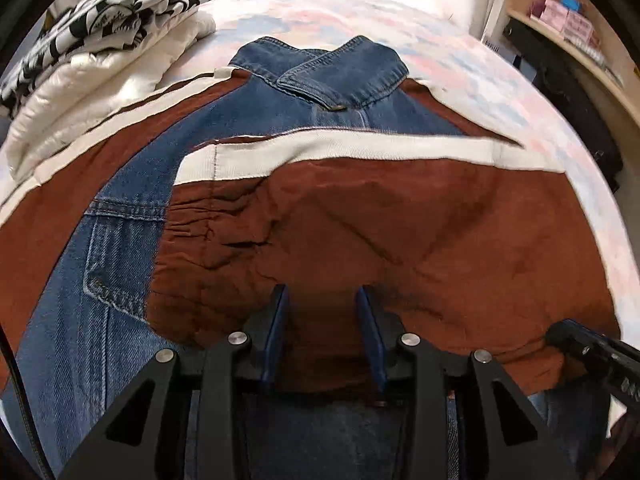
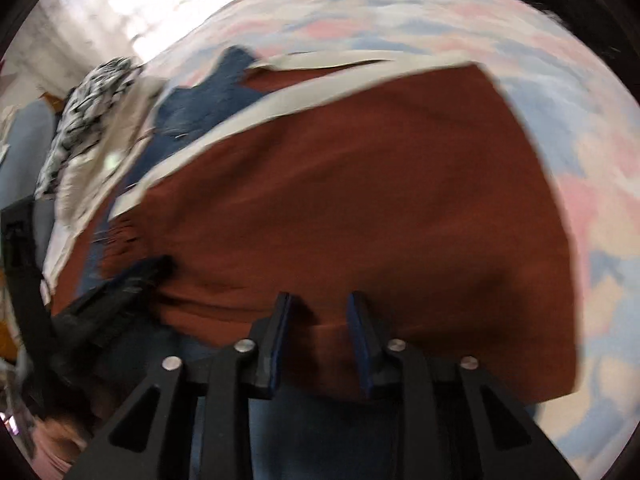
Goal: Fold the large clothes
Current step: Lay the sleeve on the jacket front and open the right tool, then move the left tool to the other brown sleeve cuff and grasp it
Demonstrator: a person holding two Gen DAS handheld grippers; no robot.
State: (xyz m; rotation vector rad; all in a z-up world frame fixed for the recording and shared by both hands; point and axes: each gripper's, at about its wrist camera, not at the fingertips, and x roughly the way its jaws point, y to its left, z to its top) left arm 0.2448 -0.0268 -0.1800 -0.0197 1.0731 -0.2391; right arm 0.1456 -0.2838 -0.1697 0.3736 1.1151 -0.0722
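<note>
A denim jacket (image 1: pixel 132 248) with brown sleeves and cream stripes lies collar-away on the bed. One brown sleeve (image 1: pixel 400 220) is folded across its front, cream stripe along the far edge. My left gripper (image 1: pixel 322 292) stands at the sleeve's near edge. Brown cloth fills the gap between its blue pads, and creases run toward the fingertips. My right gripper (image 2: pixel 318 300) pinches the same sleeve (image 2: pixel 360 180) farther right; that view is blurred. Each gripper shows in the other's view, the right (image 1: pixel 576 340) and the left (image 2: pixel 156 268), both at the sleeve's near edge.
The pastel pink-and-blue bedsheet (image 1: pixel 480 64) extends beyond and to the right of the jacket. Folded clothes (image 1: pixel 100 40), black-and-white print on a white padded piece, are stacked at the far left. A wooden shelf (image 1: pixel 568 24) holding small boxes stands beyond the bed's right side.
</note>
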